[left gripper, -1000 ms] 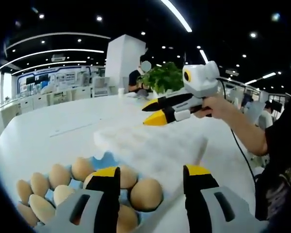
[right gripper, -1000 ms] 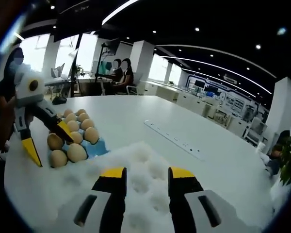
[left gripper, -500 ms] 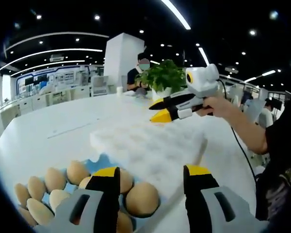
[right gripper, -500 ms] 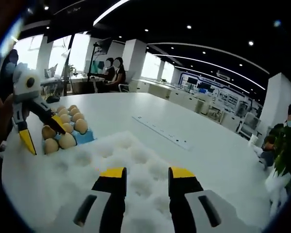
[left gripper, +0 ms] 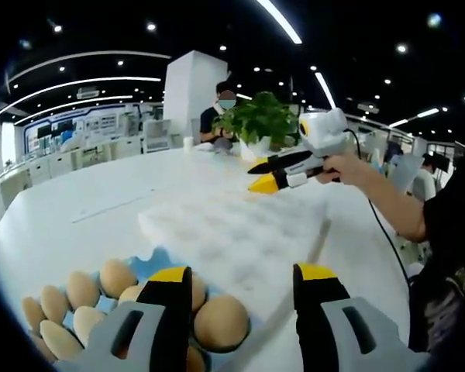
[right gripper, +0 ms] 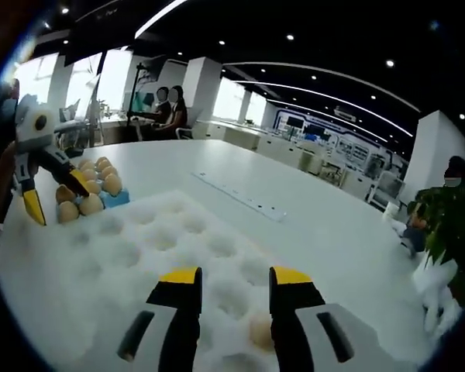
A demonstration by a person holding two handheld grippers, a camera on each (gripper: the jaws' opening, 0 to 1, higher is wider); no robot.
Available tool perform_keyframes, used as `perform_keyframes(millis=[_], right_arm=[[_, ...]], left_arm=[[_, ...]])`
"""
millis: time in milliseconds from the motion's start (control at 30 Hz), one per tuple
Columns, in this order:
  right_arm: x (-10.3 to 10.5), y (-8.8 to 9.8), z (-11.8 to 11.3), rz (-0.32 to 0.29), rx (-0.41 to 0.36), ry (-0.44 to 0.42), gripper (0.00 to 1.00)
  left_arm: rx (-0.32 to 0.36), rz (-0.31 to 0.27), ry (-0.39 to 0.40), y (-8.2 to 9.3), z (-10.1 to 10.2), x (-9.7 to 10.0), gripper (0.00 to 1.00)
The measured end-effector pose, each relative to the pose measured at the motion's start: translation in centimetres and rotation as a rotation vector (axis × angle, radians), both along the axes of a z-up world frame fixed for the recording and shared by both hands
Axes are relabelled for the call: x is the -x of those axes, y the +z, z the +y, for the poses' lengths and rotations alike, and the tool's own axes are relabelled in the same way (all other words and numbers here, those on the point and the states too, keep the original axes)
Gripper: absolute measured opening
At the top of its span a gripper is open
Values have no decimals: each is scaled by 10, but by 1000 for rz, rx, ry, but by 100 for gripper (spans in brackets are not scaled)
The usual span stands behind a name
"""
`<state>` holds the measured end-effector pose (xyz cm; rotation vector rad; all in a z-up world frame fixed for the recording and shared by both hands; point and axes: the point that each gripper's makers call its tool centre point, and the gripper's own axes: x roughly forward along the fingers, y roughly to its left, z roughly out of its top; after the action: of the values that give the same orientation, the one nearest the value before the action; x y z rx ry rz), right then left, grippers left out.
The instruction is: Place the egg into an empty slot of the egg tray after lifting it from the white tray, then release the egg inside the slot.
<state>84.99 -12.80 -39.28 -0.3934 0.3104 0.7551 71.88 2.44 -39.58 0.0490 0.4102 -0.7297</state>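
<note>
Bright ceiling strips, soft fisheye blur

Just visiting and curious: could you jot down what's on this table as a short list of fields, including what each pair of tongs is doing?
Surface: white table
White tray: foam sheet with round dimples
Egg on white tray: one, beside the right tongs' tips
Egg tray: blue, mostly full of brown eggs
Left tongs: open, empty, above the egg tray
Right tongs: open, empty, over the white tray
Also on table: potted plant
</note>
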Motion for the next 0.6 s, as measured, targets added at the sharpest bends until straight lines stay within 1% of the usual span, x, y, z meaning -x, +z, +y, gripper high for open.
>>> perform_keyframes(millis=[100, 233, 467, 567, 600], right_arm=[[-2, -3, -9, 3, 9, -22, 35], [-12, -7, -25, 11, 11, -48, 35], [-14, -18, -32, 33, 11, -73, 35], [-17, -24, -36, 46, 4, -87, 34], [-17, -24, -36, 52, -15, -88, 34]], left_arm=[[-3, 1, -4, 0, -2, 1, 53], [-3, -3, -6, 2, -2, 1, 53], [-8, -1, -9, 0, -2, -1, 53], [-9, 1, -12, -1, -2, -2, 53], [-9, 1, -12, -1, -2, -2, 53]])
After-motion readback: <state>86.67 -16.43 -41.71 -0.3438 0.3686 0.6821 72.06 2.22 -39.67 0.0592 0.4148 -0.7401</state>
